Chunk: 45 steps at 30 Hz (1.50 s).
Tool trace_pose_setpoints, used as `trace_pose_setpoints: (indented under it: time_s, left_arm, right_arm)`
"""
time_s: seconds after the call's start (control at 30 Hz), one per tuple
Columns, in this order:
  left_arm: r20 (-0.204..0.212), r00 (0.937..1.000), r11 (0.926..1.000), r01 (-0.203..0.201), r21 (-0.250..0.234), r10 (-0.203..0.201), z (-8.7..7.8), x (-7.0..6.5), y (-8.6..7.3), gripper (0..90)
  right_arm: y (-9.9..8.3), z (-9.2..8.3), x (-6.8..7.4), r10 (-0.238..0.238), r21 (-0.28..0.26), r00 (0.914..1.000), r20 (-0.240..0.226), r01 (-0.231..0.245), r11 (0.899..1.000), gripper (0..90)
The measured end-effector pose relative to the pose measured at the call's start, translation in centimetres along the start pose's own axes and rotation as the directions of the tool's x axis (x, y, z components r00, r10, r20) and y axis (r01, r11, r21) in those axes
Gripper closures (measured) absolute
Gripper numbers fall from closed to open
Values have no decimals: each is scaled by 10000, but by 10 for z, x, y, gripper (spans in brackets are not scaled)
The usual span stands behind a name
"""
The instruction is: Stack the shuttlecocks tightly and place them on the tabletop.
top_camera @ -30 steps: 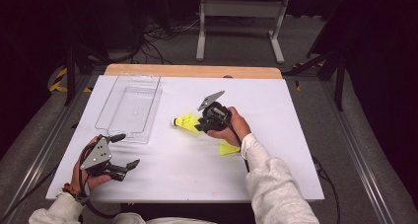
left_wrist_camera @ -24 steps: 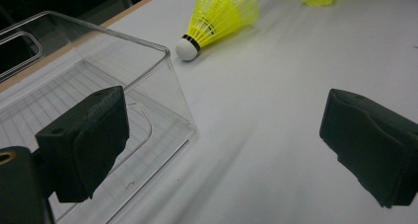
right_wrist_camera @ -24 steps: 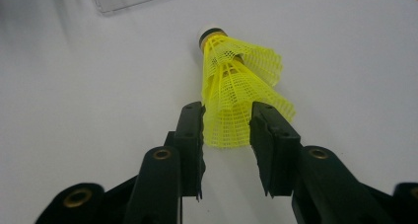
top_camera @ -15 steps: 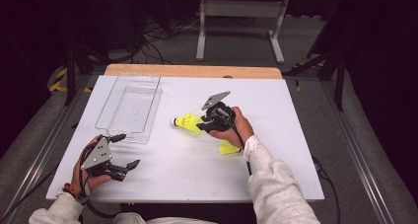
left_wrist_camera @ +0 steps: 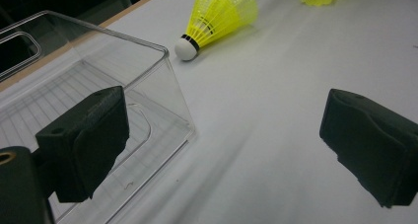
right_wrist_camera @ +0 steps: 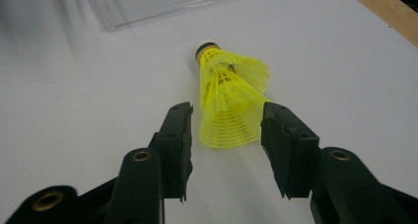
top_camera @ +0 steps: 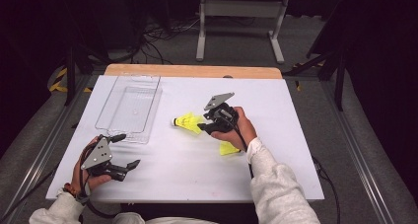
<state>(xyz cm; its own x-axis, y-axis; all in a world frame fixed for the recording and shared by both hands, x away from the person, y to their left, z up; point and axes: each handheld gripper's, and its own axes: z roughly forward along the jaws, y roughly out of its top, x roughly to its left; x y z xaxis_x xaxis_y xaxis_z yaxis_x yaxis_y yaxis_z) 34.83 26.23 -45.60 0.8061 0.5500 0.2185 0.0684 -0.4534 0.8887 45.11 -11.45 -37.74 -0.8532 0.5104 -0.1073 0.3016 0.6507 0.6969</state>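
Reaching low w/ right gripper [right_wrist_camera: 226,135], jaws just opening, straddling shuttlecock [right_wrist_camera: 229,103] skirt w/o pressing; left gripper [top_camera: 121,152] wide, resting.

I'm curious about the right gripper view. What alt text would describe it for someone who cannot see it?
Two black jaws of the right gripper stand open around the skirt of stacked yellow shuttlecocks lying on a white table, white tip pointing away. The jaws have just been opening. A clear plastic tray sits beyond.

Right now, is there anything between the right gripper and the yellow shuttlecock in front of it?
Nothing visible: the shuttlecock lies on the white table, its skirt between the right gripper's jaws, which have just been opening.
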Motion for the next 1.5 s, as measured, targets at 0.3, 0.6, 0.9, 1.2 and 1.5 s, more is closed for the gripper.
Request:
trace_pose_setpoints:
  time_s: [0.3, 0.6, 0.9, 1.2, 1.5]
  left_arm:
    - [1, 10000, 10000, -20, 30, 20, 0, 0, 0, 58]
    - [29, 10000, 10000, -32, 68, 32, 1, 0, 0, 58]
    - [11, 10000, 9999, -43, 117, 43, 1, 0, 0, 58]
    - [-20, 10000, 9999, -47, 119, 47, 0, 0, 0, 58]
    - [-29, 10000, 9999, -54, 131, 55, 0, 0, 0, 58]
  right_arm:
    - [-1, -8, 1, 70, -86, 9993, 356, -67, 9999, 450]
    - [-6, -19, 2, 306, -278, 9934, 1104, -277, 9992, 285]
    - [-17, -27, 4, 596, -654, 9875, 1462, -505, 9966, 190]
    - [-29, -37, 13, 808, -1190, 9775, 1947, -583, 9912, 182]
    - [-47, -43, 26, 888, -1231, 9728, 2141, -633, 9904, 191]
